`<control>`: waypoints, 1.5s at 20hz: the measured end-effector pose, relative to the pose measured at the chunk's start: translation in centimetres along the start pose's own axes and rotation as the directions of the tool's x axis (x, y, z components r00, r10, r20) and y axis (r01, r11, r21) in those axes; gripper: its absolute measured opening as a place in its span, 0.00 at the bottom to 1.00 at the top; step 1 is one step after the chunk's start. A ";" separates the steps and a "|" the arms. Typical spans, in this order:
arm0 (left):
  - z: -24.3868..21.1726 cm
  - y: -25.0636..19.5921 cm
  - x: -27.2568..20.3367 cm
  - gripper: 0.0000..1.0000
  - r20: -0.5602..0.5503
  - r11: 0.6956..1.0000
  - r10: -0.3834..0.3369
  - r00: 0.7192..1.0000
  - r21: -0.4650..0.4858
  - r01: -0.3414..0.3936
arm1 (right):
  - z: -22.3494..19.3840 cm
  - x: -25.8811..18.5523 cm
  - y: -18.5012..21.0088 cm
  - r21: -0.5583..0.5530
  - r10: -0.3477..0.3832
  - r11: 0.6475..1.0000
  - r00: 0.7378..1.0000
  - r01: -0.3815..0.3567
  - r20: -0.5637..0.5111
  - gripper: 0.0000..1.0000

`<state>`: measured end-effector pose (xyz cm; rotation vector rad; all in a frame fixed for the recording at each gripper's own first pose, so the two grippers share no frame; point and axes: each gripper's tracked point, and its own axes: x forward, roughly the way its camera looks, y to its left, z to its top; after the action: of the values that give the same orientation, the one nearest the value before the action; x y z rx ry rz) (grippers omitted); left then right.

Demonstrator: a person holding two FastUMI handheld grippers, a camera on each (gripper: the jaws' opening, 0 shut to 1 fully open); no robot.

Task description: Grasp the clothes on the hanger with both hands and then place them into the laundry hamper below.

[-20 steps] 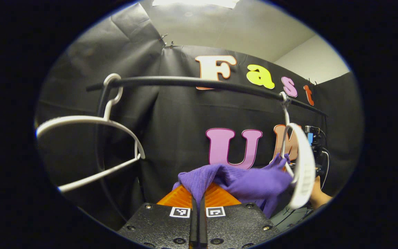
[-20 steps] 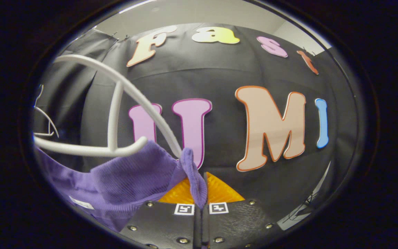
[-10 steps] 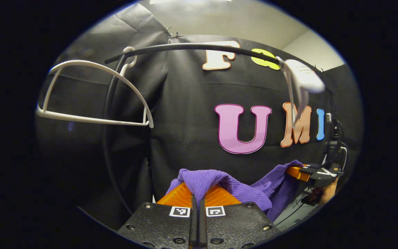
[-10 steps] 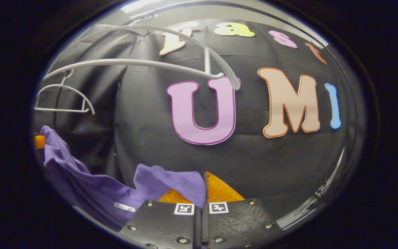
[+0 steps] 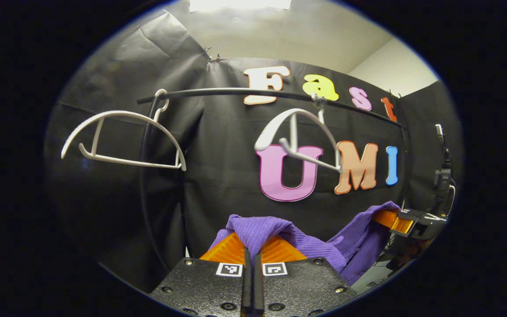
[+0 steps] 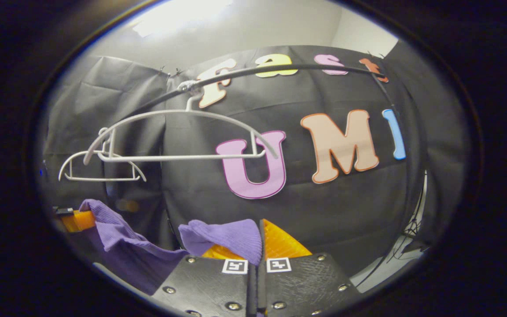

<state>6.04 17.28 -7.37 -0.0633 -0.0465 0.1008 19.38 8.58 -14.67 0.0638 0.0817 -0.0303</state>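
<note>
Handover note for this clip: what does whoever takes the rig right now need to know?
Left tool: shut on the purple garment.
Right tool: shut on the same garment's other end.
Garment hangs between both tools, clear of the white hanger, which hangs bare on the black rail beside a second white hanger.
Done: both grasps, garment off the hanger.
Left: lower it into the laundry hamper and release.

Left gripper view: cam low, close behind its own fingers, aimed up & fwd at black rail [image 5: 236, 93] w/ two white hangers [image 5: 123, 141]. Right gripper view: same low upward angle from further right. Both share rail [image 6: 280, 68], hangers [image 6: 178, 136] & purple garment [image 5: 315, 246] strung between them
</note>
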 end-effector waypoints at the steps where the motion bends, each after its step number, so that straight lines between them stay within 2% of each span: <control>1: 0.5 -1.1 -0.7 0.02 0.012 1.000 -0.014 1.000 -0.003 0.014 | 0.5 -1.3 -0.5 0.007 -0.007 1.000 1.000 0.007 0.002 0.00; 5: 1.6 -6.1 -2.2 0.00 0.047 0.997 -0.070 0.996 -0.012 0.070 | 1.9 -6.0 -2.3 0.032 -0.010 0.999 1.000 0.010 0.012 0.01; 9: 1.3 -12.0 -2.6 0.02 0.040 0.989 -0.148 0.988 -0.008 0.148 | 2.6 -9.1 -4.7 0.039 -0.033 0.999 0.999 0.032 0.013 0.01; 11: 1.2 -14.5 -2.6 0.02 0.041 0.983 -0.182 0.982 -0.002 0.182 | 2.8 -10.1 -5.6 0.055 -0.041 0.998 0.999 0.040 0.013 0.04; 12: 0.9 -15.6 -2.5 0.02 0.041 0.981 -0.195 0.980 0.000 0.196 | 2.9 -10.4 -6.1 0.055 -0.045 0.997 0.999 0.044 0.019 0.01; 17: -1.8 -19.4 -0.9 0.02 0.005 0.967 -0.253 0.967 0.015 0.253 | 1.4 -10.4 -8.0 0.062 -0.057 0.997 0.998 0.056 0.025 0.01; 22: -6.6 -19.5 2.2 0.02 -0.042 0.971 -0.237 0.971 0.009 0.238 | -2.6 -7.7 -9.4 0.065 -0.072 0.995 0.997 0.075 -0.038 0.00; 30: -17.2 -16.3 6.0 0.02 -0.111 0.985 -0.163 0.980 0.034 0.168 | -13.8 -2.6 -9.6 0.080 -0.032 0.996 0.978 0.049 -0.204 0.01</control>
<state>14.50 0.70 -23.22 -0.0218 0.0584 -0.0681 15.31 -0.05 -28.83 0.1497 0.2856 -0.0681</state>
